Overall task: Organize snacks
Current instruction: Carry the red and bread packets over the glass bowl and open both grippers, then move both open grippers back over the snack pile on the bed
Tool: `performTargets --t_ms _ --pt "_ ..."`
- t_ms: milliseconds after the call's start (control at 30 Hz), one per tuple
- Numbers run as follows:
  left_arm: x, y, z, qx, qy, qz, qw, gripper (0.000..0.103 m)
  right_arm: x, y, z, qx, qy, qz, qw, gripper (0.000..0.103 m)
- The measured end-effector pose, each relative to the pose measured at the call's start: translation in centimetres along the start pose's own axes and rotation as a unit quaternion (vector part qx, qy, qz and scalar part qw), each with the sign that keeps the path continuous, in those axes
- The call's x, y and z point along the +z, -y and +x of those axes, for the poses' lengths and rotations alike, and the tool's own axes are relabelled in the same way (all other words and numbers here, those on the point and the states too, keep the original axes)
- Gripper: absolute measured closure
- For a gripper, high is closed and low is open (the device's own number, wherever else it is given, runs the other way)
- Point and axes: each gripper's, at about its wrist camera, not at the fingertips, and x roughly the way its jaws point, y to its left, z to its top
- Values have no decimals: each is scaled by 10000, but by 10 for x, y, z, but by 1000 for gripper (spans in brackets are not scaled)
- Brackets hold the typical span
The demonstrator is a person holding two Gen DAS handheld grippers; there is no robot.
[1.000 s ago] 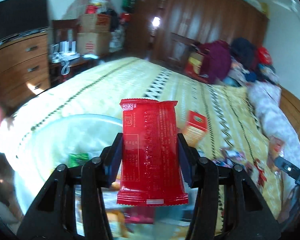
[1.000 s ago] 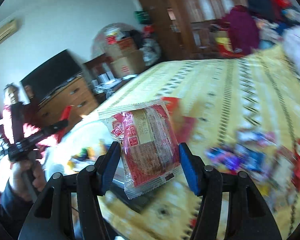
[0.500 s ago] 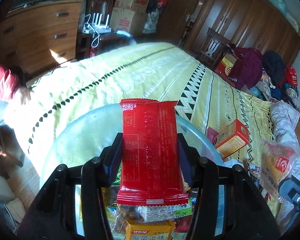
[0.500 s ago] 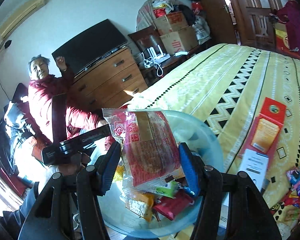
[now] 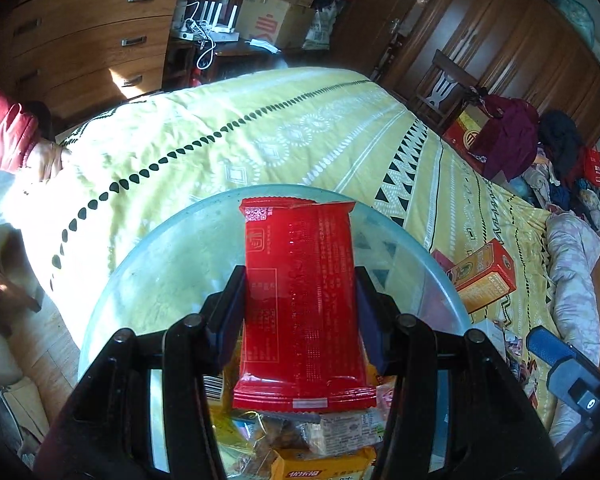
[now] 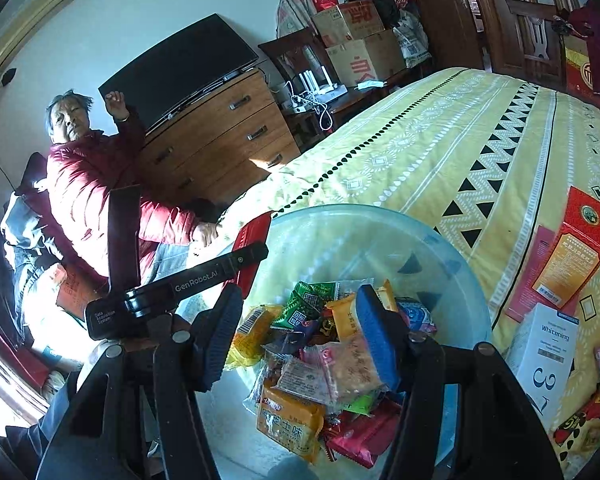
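Half a second back the right gripper (image 6: 300, 332) clamped a clear-wrapped pastry — now its jaws stand apart with nothing between them, above the snack pile (image 6: 320, 364) in the translucent bowl (image 6: 440, 256). The left gripper (image 5: 300, 312) is clamped on a red packet (image 5: 300, 304), held over that bowl's rim. Beyond lie an orange box (image 6: 572, 256) and the yellow bedspread (image 5: 280, 136).

The left gripper (image 6: 244, 256) body reads "GenRobot.AI" and "Data Acquisition System". A white box (image 6: 542, 356) on the bed reads "Whitening" and "3". Chinese print on the snack packets is too small to read.
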Motion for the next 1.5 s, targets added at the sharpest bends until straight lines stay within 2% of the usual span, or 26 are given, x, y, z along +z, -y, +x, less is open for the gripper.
performTargets --t_ms 167,200,267,300,333,400,567,700,833,900,967,1033,1100,1167,1233,1267,1333,1400,1500 --pt "1 -3 5 -9 -87 -66 9999 50 2 -1 8 28 -83 0 10000 40" --pt "1 -3 5 -11 -101 -99 9999 47 1 1 10 73 -117 33 9999 38" --pt "1 -6 3 49 -58 -197 9998 30 -1 1 13 84 -155 51 9998 35" --pt "2 -8 0 93 35 -264 9996 18 -2 1 13 63 -158 47 9998 31" --pt "2 -9 -3 134 134 -311 9993 13 -3 1 14 48 -162 54 9998 30" --pt "4 -12 -8 179 250 -366 9989 13 -5 2 14 38 -150 73 9999 26" --pt "1 -8 -22 136 333 -284 9989 13 -13 0 -4 51 56 57 10000 26" --pt "-6 13 -42 97 543 59 9985 13 -32 -2 -37 -201 348 -178 9990 26" --pt "-21 54 -65 -50 861 645 9942 12 -58 0 -82 -615 645 -442 9950 26" --pt "-31 78 -77 -223 1029 957 9898 10 -71 2 -111 -913 873 -609 9901 26" --pt "-46 106 -91 -483 1271 1343 9816 1 -83 3 -140 -1221 1212 -749 9822 24" --pt "-63 132 -103 -836 1490 1638 9716 0 -98 5 -171 -1580 1710 -844 9688 13" --pt "-78 154 -107 -1258 1454 1790 9649 0 -118 10 -200 -1926 2251 -823 9516 0" --pt "-95 169 -108 -1458 1406 1864 9614 0 -139 20 -218 -2244 2441 -653 9412 0" --pt "-111 182 -106 -1579 1370 1951 9582 0 -157 34 -225 -2688 2365 -465 9326 0" --pt "-118 185 -104 -1636 1298 2029 9567 0 -166 41 -227 -2787 2272 -369 9324 0" --pt "-133 196 -99 -1634 1105 2270 9537 0 -186 69 -227 -2754 1745 10 9454 0" --pt "-145 201 -95 -1586 942 2492 9507 0 -210 94 -226 -2962 1328 349 9452 0" --pt "-162 211 -87 -1573 631 2723 9472 0 -245 128 -229 -2987 905 873 9460 0"
